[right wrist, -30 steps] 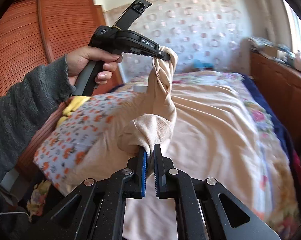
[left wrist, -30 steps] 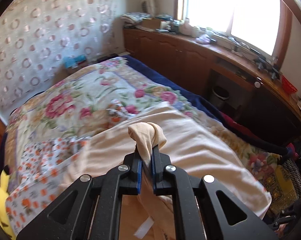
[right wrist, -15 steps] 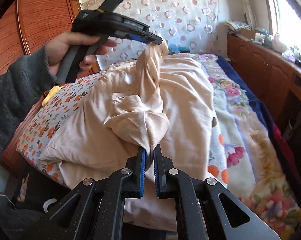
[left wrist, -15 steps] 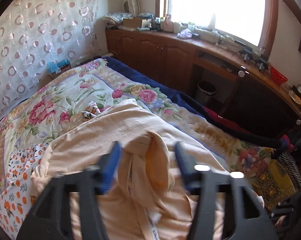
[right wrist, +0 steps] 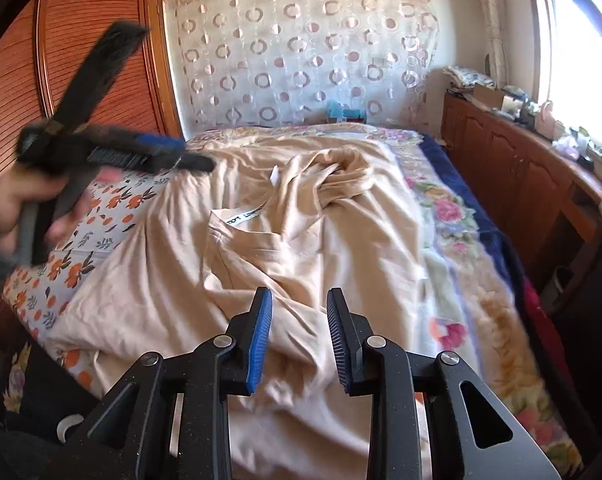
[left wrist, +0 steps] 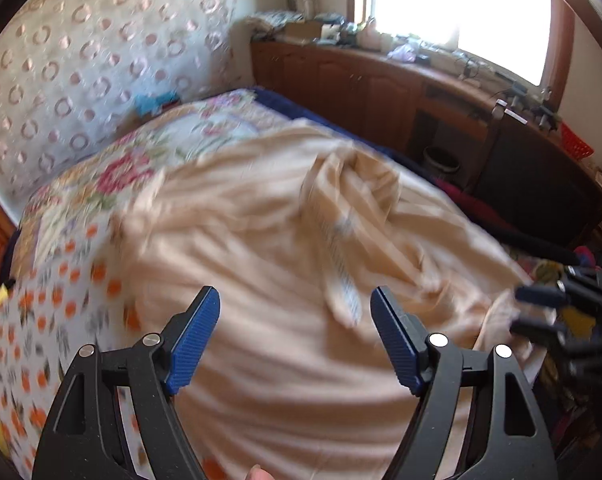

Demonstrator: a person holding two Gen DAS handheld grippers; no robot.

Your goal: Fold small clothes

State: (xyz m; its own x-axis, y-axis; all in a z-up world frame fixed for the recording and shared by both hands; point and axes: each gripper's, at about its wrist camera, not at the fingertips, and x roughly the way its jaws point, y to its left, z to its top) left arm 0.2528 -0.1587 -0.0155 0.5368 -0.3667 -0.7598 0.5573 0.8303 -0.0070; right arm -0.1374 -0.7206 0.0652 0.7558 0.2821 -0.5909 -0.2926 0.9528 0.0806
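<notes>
Floral bedspread (right wrist: 453, 240) carries the peach garment (right wrist: 285, 248), lying crumpled. Only the right wrist view shows its white label (right wrist: 243, 216). Both left gripper (left wrist: 295, 336) and right gripper (right wrist: 299, 336) have just been opening, nothing pinched.

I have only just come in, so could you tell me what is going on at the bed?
A person works two handheld grippers over a peach cotton garment lying crumpled on the floral bedspread. Both have just been opening: the left gripper stands wide, the right gripper is partly open, and neither grips the cloth. One twisted part needs straightening before folding.
</notes>
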